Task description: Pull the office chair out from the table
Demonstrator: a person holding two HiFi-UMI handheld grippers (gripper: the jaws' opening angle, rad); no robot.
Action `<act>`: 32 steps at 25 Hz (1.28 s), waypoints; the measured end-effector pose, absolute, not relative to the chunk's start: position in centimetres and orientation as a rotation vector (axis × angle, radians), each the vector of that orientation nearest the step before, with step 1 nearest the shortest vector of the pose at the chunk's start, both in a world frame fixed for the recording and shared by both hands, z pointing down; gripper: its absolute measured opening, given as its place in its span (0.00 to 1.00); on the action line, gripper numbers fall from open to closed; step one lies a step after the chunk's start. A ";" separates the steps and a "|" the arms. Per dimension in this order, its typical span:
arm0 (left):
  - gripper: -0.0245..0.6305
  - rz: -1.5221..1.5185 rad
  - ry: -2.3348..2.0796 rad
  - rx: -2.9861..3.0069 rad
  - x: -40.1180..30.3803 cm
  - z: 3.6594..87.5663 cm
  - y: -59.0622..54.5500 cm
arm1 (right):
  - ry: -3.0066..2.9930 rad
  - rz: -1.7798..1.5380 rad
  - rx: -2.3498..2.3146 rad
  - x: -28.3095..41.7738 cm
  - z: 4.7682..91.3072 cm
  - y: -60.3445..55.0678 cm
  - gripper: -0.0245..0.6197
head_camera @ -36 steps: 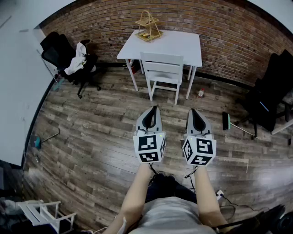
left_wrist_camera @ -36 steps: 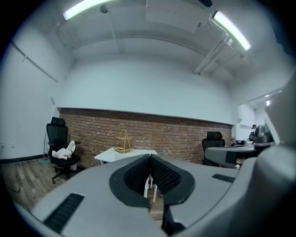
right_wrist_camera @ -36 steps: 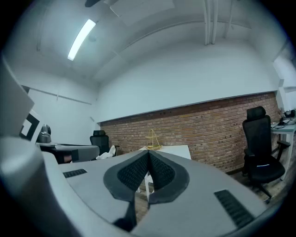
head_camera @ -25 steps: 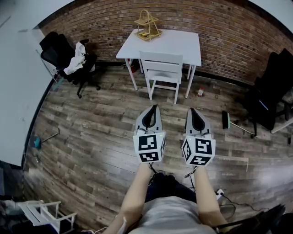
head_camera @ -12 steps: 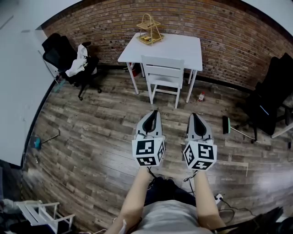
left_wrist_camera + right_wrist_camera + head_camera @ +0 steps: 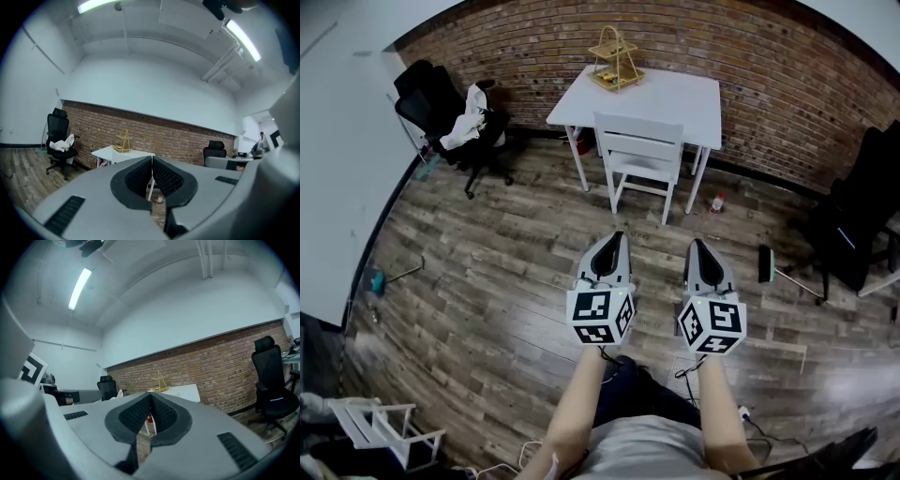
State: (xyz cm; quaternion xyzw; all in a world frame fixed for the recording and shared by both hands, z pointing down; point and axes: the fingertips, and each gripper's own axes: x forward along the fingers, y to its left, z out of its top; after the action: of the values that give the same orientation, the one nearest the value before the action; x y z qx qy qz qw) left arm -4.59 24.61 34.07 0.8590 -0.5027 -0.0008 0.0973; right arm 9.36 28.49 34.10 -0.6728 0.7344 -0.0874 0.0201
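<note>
1 white table (image 6: 675, 94); 1 white chair (image 6: 639, 150), tucked under its front edge; 2 black office chairs (image 6: 441, 108) (image 6: 853, 234); left gripper (image 6: 619, 236), right gripper (image 6: 696, 244): jaws clenched together, empty, touching nothing

1. No words, numbers, brands or signs can be read in any view.
2. Left cube (image 6: 600, 317) and right cube (image 6: 711, 326), lower centre of the head view, carry only black-and-white square markers.

From the head we look steeply down on the floor (image 6: 487, 281), white table (image 6: 675, 94) well ahead. Both gripper views face level toward that table and the brick wall (image 6: 187, 136), from well back.
</note>
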 end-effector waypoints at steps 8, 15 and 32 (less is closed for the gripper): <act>0.06 0.035 -1.519 2.536 -5.1 34.9 21.8 | 2.335 -0.294 -2.039 8.1 35.2 25.1 0.06; 0.06 0.048 -1.505 2.535 -5.5 36.1 14.9 | 2.326 -0.282 -2.057 7.8 35.7 18.7 0.06; 0.06 0.119 -1.385 2.619 -5.7 36.4 -4.0 | 2.224 -0.303 -2.187 7.4 36.2 1.5 0.06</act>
State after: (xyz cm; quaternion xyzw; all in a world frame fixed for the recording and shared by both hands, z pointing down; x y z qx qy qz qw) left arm -5.65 -4.04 36.41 0.8799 -0.4651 0.0401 0.0882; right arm 7.39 1.54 36.17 -0.6978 0.7097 -0.0968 0.0041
